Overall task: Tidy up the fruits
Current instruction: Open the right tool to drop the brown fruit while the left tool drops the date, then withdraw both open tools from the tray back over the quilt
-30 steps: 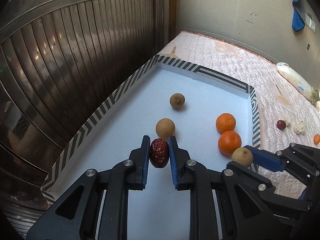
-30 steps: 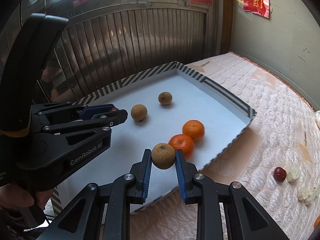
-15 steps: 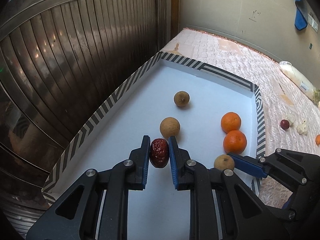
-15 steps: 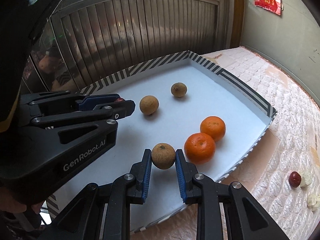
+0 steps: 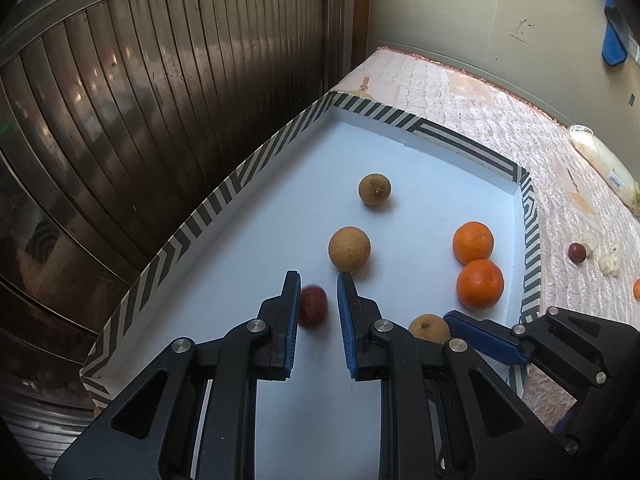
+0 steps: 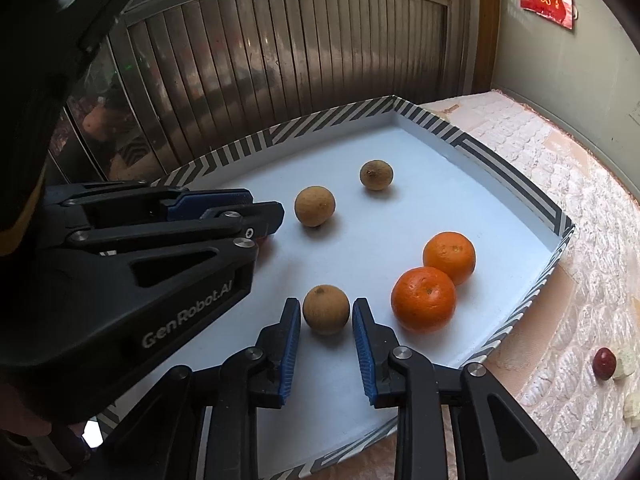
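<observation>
A white tray (image 5: 400, 132) with a black-and-white striped rim holds the fruit. My left gripper (image 5: 319, 296) is open; a red jujube (image 5: 313, 306), blurred, lies between its pads on the tray floor. My right gripper (image 6: 326, 312) is open around a brown longan (image 6: 326, 309) that rests on the tray. Two more longans (image 5: 349, 249) (image 5: 374, 189) and two oranges (image 5: 473, 242) (image 5: 479, 283) lie in the tray. In the right wrist view the left gripper (image 6: 256, 216) hides most of the jujube.
The tray lies on a pink quilted mattress (image 5: 480, 100) beside a metal shutter (image 5: 120, 120). Another red jujube (image 6: 604, 363) and white scraps (image 5: 608, 258) lie on the mattress to the right of the tray. A white bag (image 5: 600, 160) lies further back.
Both grippers lowered into the tray and opened. The left let go of the jujube, the right let go of the longan; both fruits now lie on the tray floor.
</observation>
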The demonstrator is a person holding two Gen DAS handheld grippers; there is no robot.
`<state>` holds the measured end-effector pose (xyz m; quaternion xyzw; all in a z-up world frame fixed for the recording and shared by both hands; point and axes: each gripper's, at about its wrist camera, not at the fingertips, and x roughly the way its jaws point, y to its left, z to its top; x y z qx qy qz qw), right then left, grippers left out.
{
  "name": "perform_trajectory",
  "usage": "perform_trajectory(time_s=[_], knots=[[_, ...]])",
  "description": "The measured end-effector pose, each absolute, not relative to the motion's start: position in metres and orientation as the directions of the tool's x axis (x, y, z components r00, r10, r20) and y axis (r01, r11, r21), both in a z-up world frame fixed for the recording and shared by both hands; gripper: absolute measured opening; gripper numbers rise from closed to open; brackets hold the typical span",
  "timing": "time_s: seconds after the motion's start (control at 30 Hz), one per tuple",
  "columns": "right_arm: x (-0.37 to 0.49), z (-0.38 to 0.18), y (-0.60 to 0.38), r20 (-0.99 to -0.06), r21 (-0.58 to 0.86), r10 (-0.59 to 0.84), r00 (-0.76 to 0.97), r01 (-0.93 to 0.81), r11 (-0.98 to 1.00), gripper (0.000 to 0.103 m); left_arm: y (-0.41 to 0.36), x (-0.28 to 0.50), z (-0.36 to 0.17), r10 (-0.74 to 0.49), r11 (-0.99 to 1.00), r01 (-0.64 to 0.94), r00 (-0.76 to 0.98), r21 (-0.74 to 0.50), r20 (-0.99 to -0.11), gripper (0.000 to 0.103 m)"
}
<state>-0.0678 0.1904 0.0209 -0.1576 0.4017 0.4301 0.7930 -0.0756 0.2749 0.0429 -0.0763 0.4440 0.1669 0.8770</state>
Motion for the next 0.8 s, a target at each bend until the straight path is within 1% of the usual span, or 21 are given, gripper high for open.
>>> perform_trajectory(time_s=[0.03,0.07,0.1,0.13,0.17,0.27,0.57,0.8], knots=[[-0.068,0.022,0.189,-0.771,0.103,0.559,0.305,-0.806,0.582,0.026,0.275,-0.075,0.043,0.226,0.932,-0.361,0.55,0.014,-0.804,0.025],[-0.068,0.023,0.187,-0.767,0.108,0.564,0.305,-0.805,0.583,0.027,0.275,-0.075,0.044,0.225,0.932,-0.363,0.553,0.012,-0.802,0.038],[-0.069,0.025,0.185,-0.765,0.108,0.565,0.309,-0.803,0.586,0.028,0.275,-0.076,0.045,0.225,0.931,-0.365,0.56,0.007,-0.798,0.046],[-0.069,0.026,0.182,-0.762,0.107,0.566,0.314,-0.801,0.589,0.029,0.274,-0.078,0.047,0.226,0.931,-0.366,0.57,0.002,-0.79,0.058],[-0.069,0.028,0.18,-0.759,0.108,0.568,0.319,-0.798,0.592,0.031,0.274,-0.08,0.05,0.231,0.929,-0.369,0.585,-0.002,-0.777,0.061],[-0.067,0.032,0.171,-0.748,0.116,0.573,0.334,-0.785,0.609,0.036,0.271,-0.082,0.053,0.242,0.929,-0.371,0.593,0.006,-0.768,0.062],[-0.071,0.046,0.147,-0.722,0.096,0.569,0.394,-0.757,0.647,0.036,0.255,-0.079,0.057,0.232,0.936,-0.351,0.603,0.007,-0.764,0.062],[-0.068,0.052,0.119,-0.714,0.084,0.545,0.439,-0.719,0.69,0.037,0.23,-0.073,0.066,0.192,0.956,-0.295,0.635,-0.005,-0.748,0.062]])
